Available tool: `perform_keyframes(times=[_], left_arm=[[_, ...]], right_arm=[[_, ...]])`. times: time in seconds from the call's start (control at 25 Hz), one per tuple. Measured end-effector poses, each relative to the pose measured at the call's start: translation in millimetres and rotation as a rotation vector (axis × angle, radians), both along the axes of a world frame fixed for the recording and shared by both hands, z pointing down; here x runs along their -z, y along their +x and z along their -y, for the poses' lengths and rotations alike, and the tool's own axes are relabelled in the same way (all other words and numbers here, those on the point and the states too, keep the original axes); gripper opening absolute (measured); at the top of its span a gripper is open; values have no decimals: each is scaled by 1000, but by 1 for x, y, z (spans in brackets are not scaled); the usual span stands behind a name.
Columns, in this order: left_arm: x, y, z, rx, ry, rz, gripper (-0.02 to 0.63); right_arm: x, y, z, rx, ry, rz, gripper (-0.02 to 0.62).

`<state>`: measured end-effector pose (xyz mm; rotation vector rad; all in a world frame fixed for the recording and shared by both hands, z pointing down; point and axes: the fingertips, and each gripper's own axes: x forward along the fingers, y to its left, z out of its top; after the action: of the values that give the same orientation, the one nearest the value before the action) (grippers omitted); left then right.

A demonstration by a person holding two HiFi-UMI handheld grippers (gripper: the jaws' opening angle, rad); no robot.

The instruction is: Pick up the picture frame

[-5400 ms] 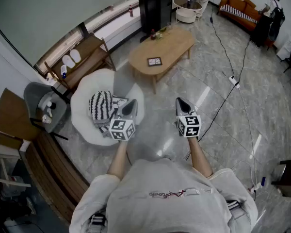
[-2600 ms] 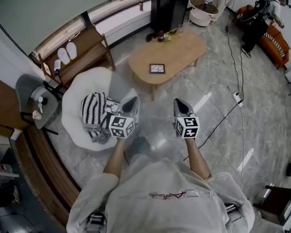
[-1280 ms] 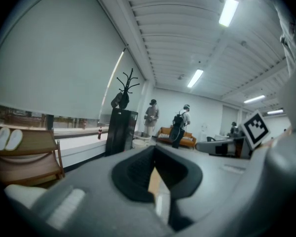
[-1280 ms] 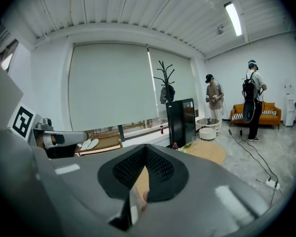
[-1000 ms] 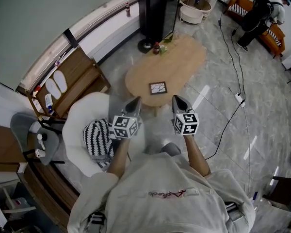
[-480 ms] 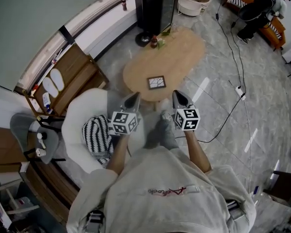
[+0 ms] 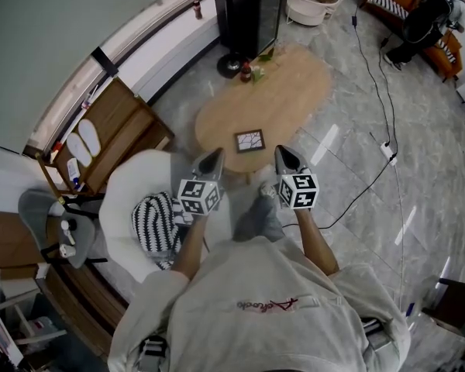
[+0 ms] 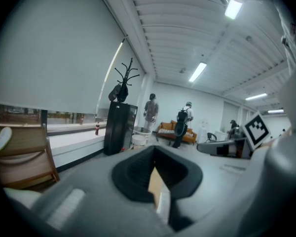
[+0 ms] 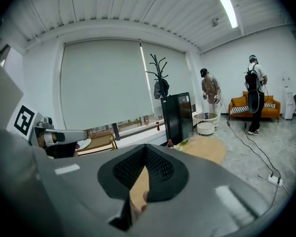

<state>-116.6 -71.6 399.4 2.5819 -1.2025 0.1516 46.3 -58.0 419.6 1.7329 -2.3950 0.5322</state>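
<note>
Head view: picture frame nearer than earlier

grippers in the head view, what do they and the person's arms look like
The left gripper and right gripper are smooth grey tapered shells, each carrying a white cube with black square markers. Black ribbed pads line the jaws. No cables show. The person wears a pale grey short-sleeved T-shirt with small reddish lettering.
</note>
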Motion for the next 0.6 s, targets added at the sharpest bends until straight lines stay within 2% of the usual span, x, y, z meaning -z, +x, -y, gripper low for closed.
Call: perform_keyframes(times=[0.6], left_arm=[[17, 64, 128, 85, -17, 28, 3]], right_arm=[[15, 66, 136, 91, -10, 17, 3]])
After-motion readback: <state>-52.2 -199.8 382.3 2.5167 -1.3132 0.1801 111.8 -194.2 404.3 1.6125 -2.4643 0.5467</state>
